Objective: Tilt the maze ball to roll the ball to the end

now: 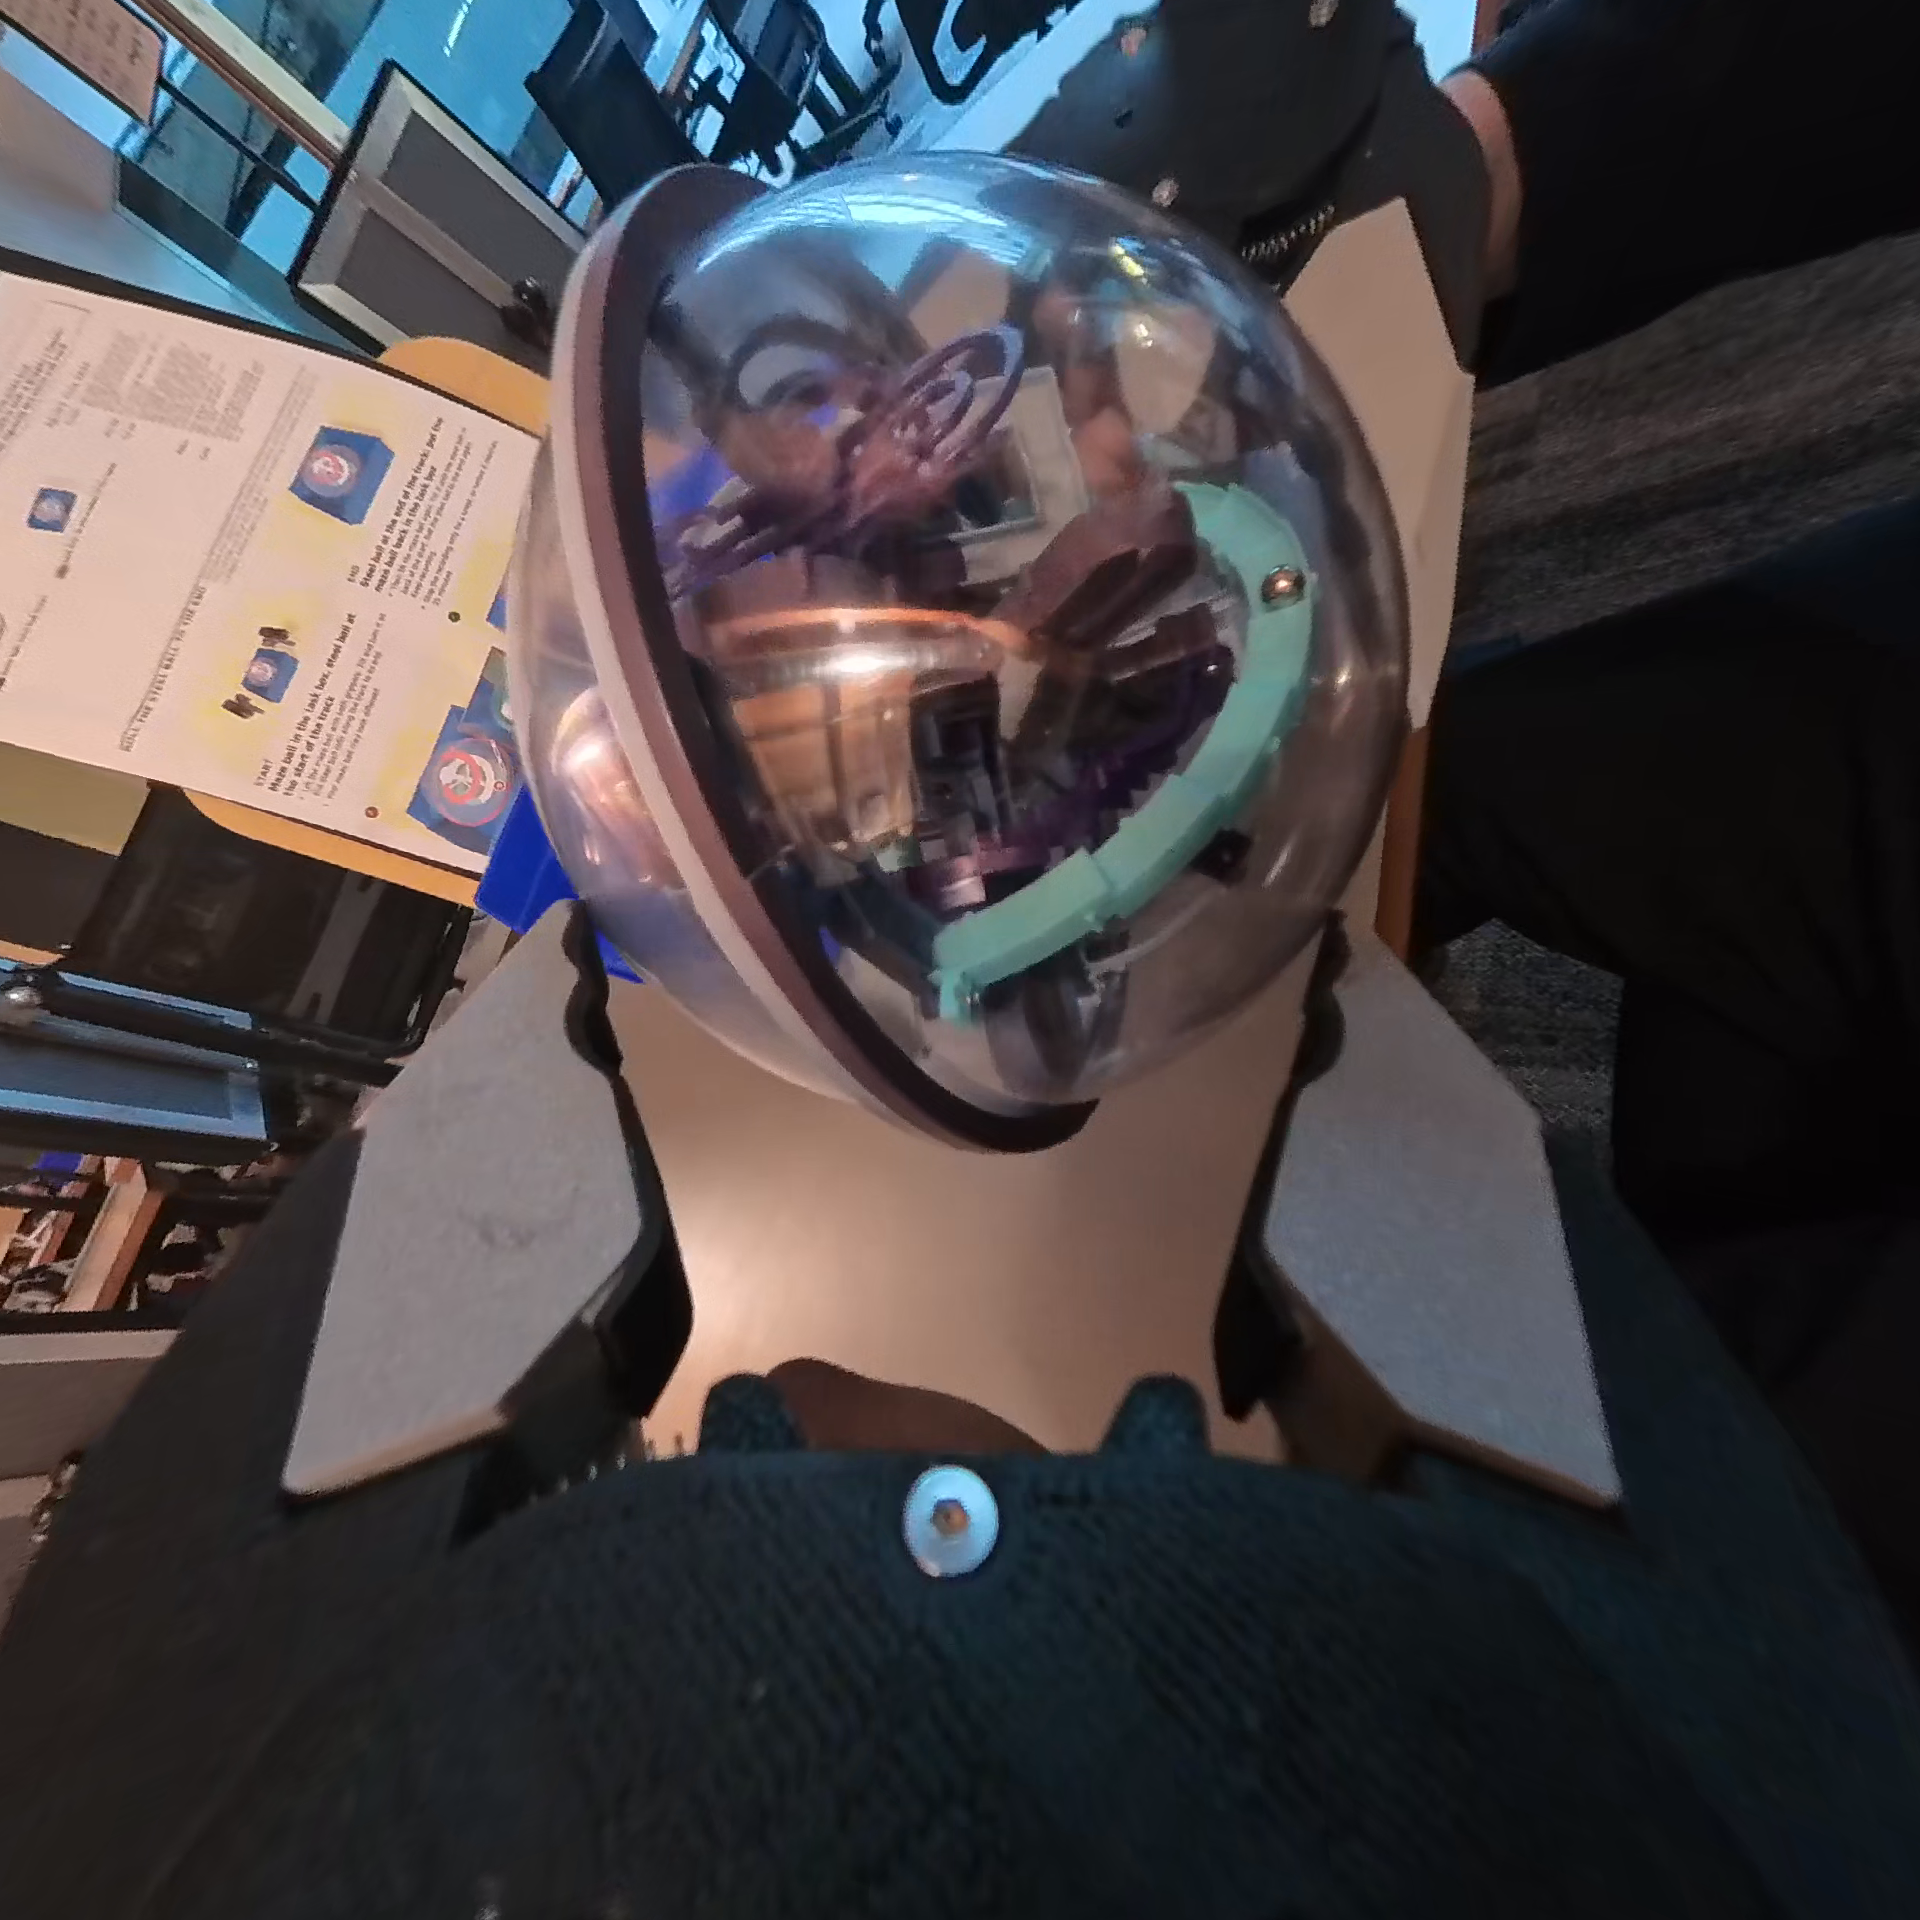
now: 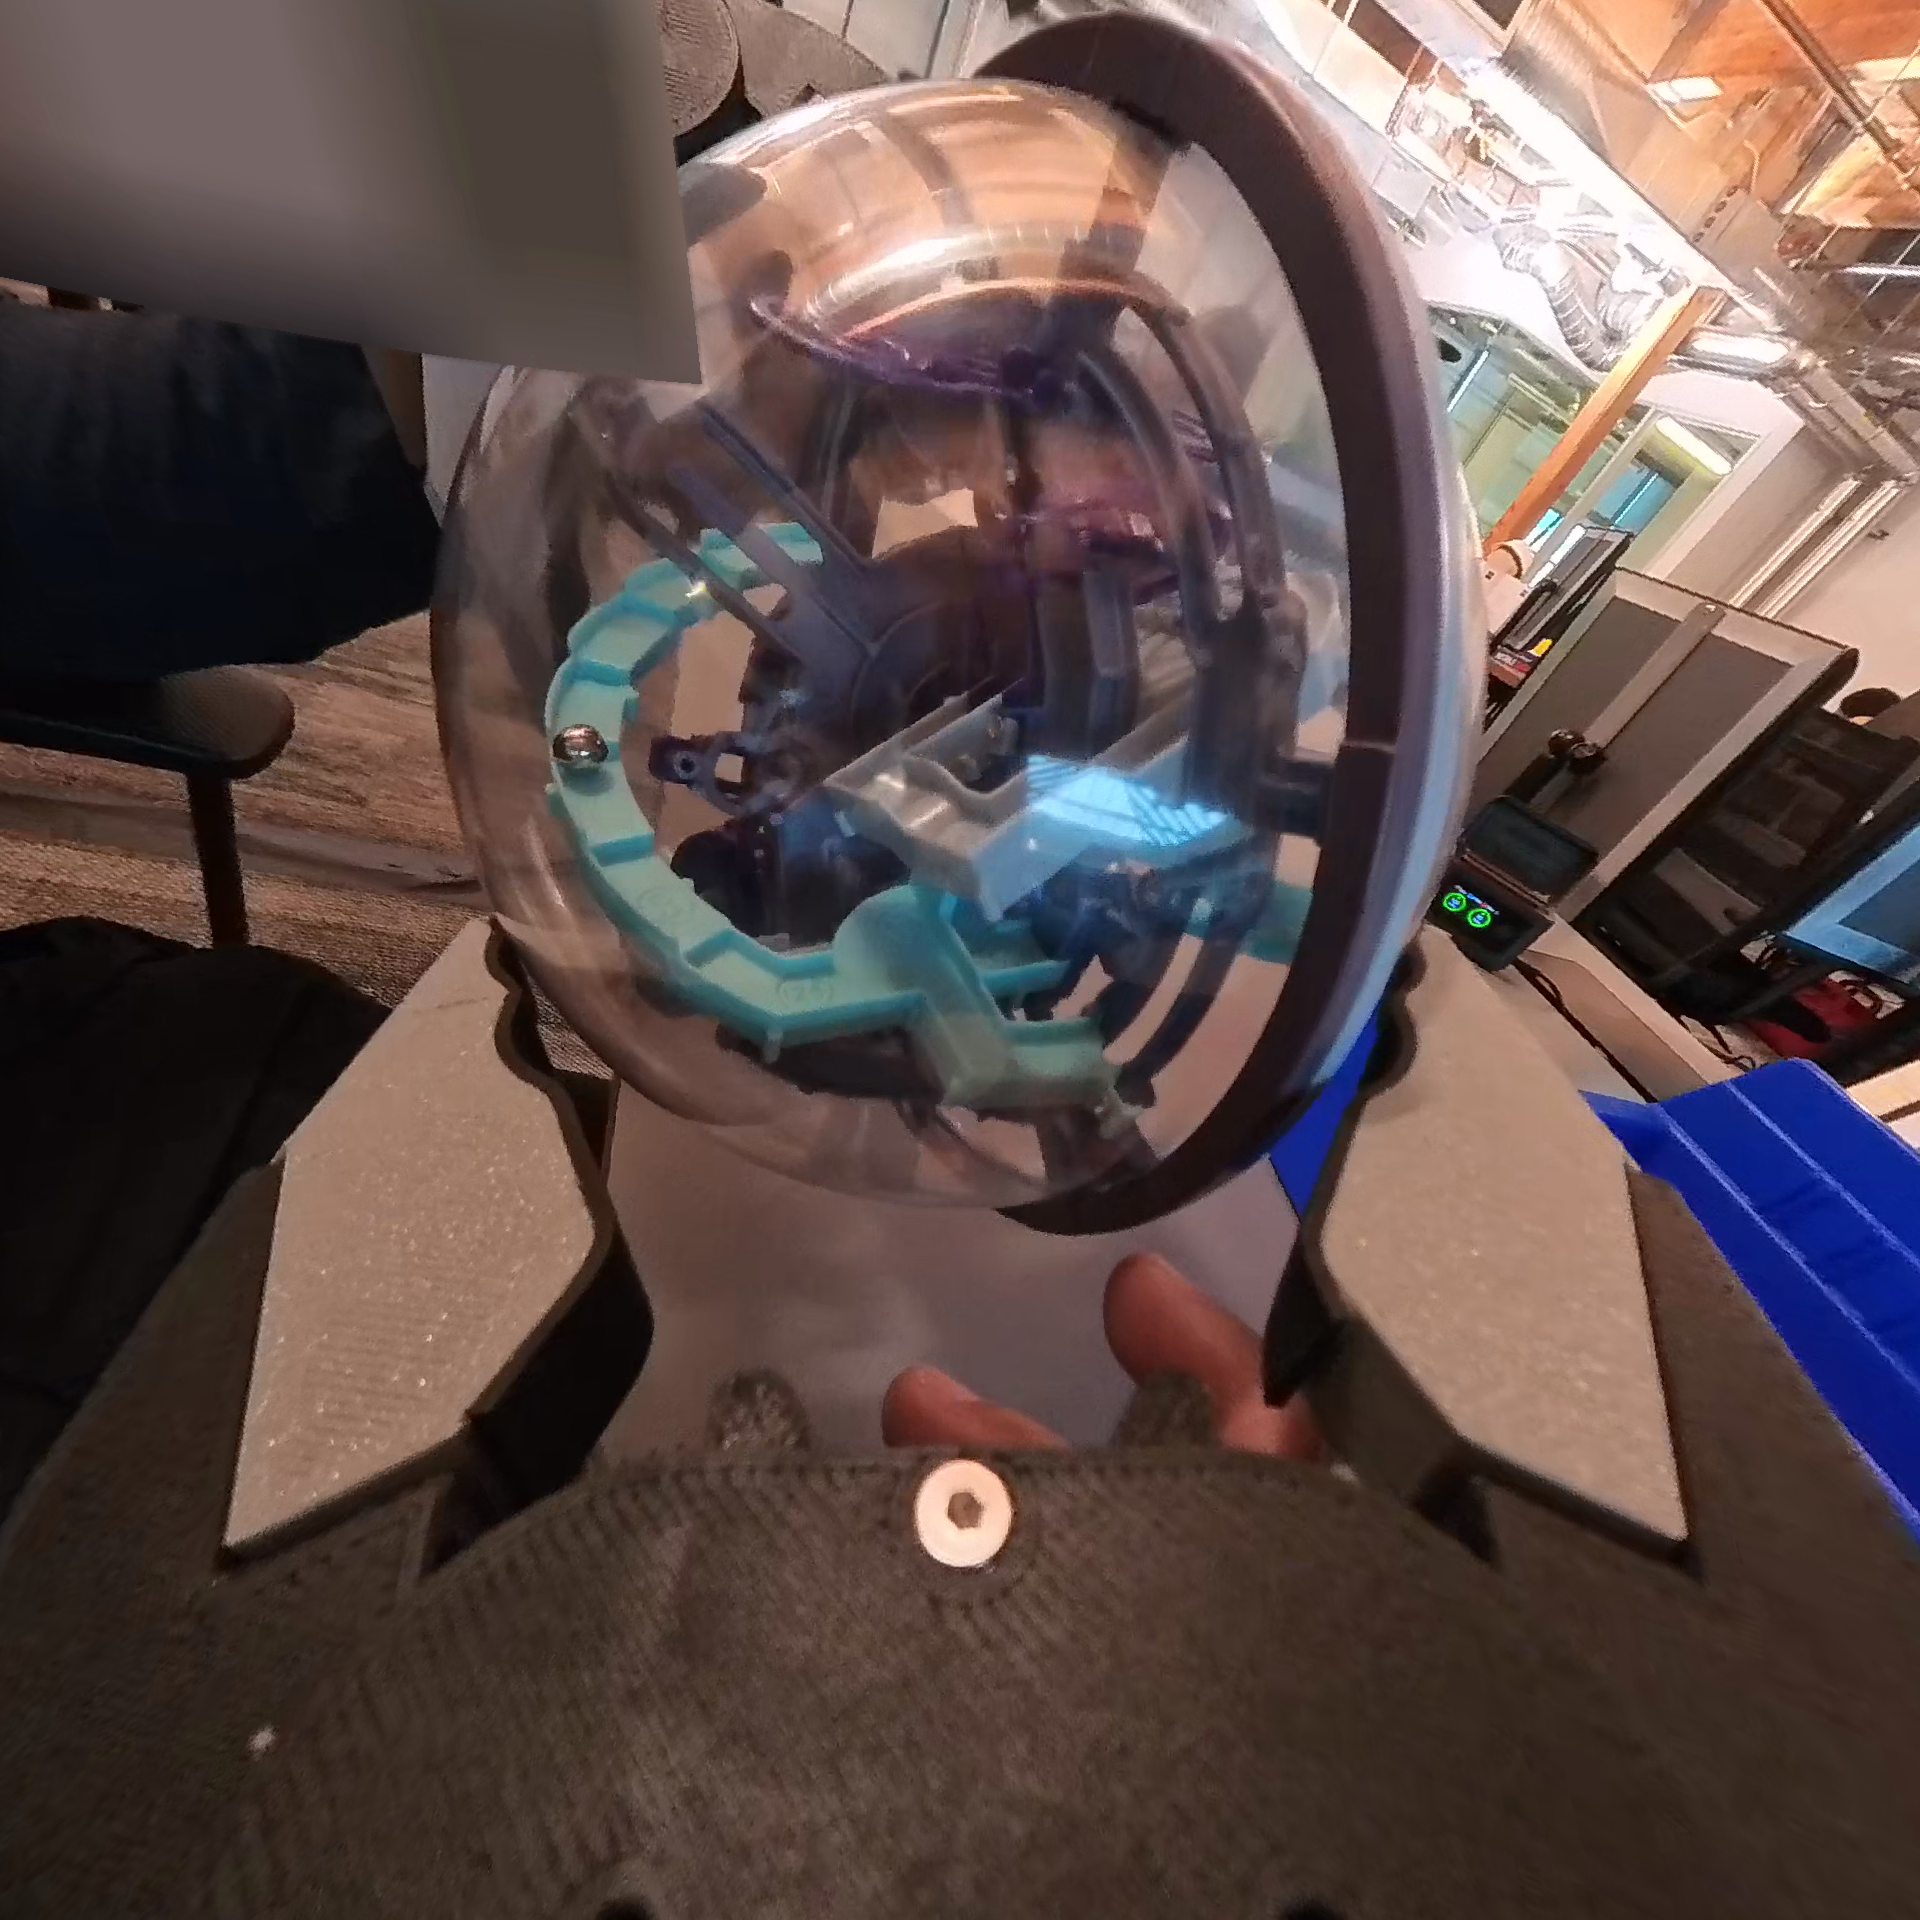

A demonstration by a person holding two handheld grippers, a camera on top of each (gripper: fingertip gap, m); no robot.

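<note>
The maze ball (image 1: 966,644) is a clear sphere with a dark equator ring, held up in the air. My left gripper (image 1: 961,966) is shut on its lower part, a finger on each side. The small steel ball (image 1: 1285,585) sits on the curved teal track (image 1: 1174,821) near the track's upper end. In the right wrist view the maze ball (image 2: 935,623) is tilted, and my right gripper (image 2: 945,987) is shut on it too. There the steel ball (image 2: 579,746) lies on the left arc of the teal track (image 2: 623,862). Fingertips are hidden behind the sphere.
A printed instruction sheet (image 1: 239,561) lies at the left with a blue bin (image 1: 520,883) beside it; the bin also shows in the right wrist view (image 2: 1766,1195). A person's fingers (image 2: 1174,1340) show under the ball. A chair armrest (image 2: 156,717) is at the left.
</note>
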